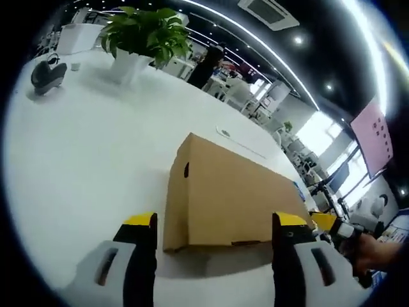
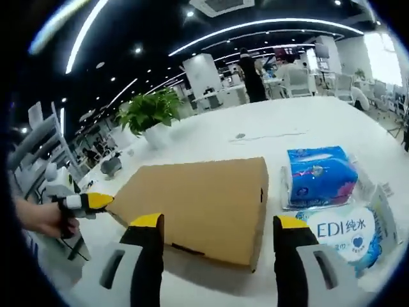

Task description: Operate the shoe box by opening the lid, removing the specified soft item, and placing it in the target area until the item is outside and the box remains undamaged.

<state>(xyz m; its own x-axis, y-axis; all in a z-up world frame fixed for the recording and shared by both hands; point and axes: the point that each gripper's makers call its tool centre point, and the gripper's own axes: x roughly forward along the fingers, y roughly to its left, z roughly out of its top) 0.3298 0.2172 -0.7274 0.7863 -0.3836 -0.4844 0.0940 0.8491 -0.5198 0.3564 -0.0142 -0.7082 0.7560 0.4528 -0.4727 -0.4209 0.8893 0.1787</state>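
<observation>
I am holding both my grippers over a closed brown cardboard shoe box (image 1: 223, 204) that is lying flat on the white table (image 1: 83, 153), its lid still down. My left gripper (image 1: 214, 236) is spreading its yellow-tipped jaws wide with nothing between them, framing the box's near short end; my right gripper (image 2: 217, 240) is doing the same from the opposite side, jaws wide apart and empty. In the right gripper view my other gripper's yellow tip is sitting close to the box's far left corner. I am judging the cardboard to be light and fairly stiff but easy to crease, so I am thinking of lifting at the lid's lower edge rather than pinching a wall. Just beside the box are lying a blue soft tissue pack (image 2: 319, 176) and a wet-wipe packet with blue lettering (image 2: 351, 233). A green potted plant in a white pot (image 1: 144, 38) is standing farther along the table, in a bright open office.
</observation>
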